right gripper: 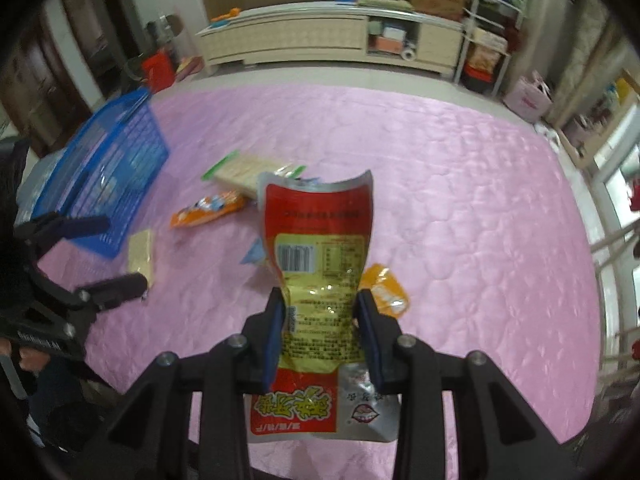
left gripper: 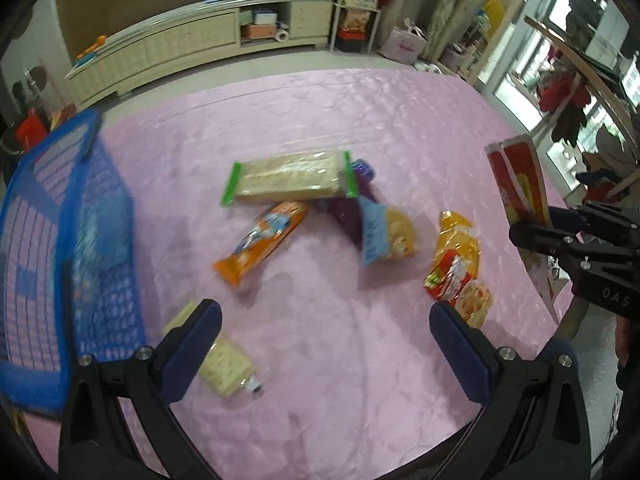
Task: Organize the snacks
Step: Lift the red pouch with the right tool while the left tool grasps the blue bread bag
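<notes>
1. Left wrist view: your left gripper (left gripper: 326, 344) is spread wide with nothing between the jaws, hanging over the pink cloth (left gripper: 320, 120). A clear cracker pack (left gripper: 228, 364) lies just beside the left finger, close to the blue basket (left gripper: 60, 240).
2. Same view: loose snacks lie mid-table: wafer pack (left gripper: 290, 178), orange packet (left gripper: 260, 242), blue-and-yellow bag (left gripper: 384, 236), yellow-red bag (left gripper: 458, 264). Your right gripper (left gripper: 532, 224) shows at the right edge with the red pouch (left gripper: 518, 176).
3. Right wrist view: the right gripper (right gripper: 320, 312) is clamped on the red pouch (right gripper: 320, 240), mid-body, lifted off the cloth.
4. Handling, my read: the pouch is light, soft and foil-slick, and its free top curls over. Grip the filled middle, not the flat seal.
5. The basket (right gripper: 116, 172) sits far left, well apart from the pouch.
</notes>
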Demonstrator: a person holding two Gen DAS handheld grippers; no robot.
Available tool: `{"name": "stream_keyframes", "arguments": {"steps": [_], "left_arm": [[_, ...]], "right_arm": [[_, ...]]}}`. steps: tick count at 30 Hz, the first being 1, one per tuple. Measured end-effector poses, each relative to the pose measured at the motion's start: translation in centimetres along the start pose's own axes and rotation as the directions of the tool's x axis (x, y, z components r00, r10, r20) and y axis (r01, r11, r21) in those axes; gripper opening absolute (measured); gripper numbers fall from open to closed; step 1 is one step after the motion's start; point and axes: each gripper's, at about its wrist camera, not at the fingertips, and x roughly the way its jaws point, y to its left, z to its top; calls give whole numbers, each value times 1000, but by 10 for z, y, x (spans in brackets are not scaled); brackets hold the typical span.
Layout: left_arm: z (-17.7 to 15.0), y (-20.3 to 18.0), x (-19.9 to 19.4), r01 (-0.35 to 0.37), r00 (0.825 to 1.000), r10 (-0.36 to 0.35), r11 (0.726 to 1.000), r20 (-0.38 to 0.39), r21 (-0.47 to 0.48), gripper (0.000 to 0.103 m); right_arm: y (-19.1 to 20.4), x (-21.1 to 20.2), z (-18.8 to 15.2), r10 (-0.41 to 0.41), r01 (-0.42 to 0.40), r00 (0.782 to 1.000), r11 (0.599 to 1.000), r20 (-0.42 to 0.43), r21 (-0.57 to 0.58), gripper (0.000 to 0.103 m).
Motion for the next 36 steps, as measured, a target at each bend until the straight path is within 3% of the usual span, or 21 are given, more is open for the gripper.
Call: {"name": "stream_keyframes", "arguments": {"steps": [9, 16, 28, 30, 32, 34, 36], "left_arm": [[38, -36, 44, -30, 996, 35, 998, -80, 63, 103], [55, -50, 83, -69, 988, 74, 997, -133, 42, 103], [65, -79, 137, -122, 971, 138, 988, -196, 91, 103], [66, -81, 143, -137, 966, 155, 986, -206, 98, 95], [66, -82, 149, -123, 962, 139, 989, -235, 82, 80], [65, -83, 151, -100, 964, 113, 993, -239, 68, 76], [62, -85, 151, -121, 964, 139, 988, -227, 92, 71]], "right_arm": [[-33, 7, 5, -37, 41, 998, 994, -45, 97, 40], [-69, 28, -2, -18, 32, 996, 987, -85, 157, 40], [-93, 50, -9, 11, 9, 994, 982, -107, 187, 40], [-92, 51, -10, 16, 4, 994, 982, -107, 187, 40], [-92, 53, -11, 19, 2, 994, 982, -110, 190, 40], [-92, 54, -12, 22, -1, 994, 981, -110, 192, 40], [-91, 54, -13, 21, 0, 994, 981, -109, 193, 40]]}}
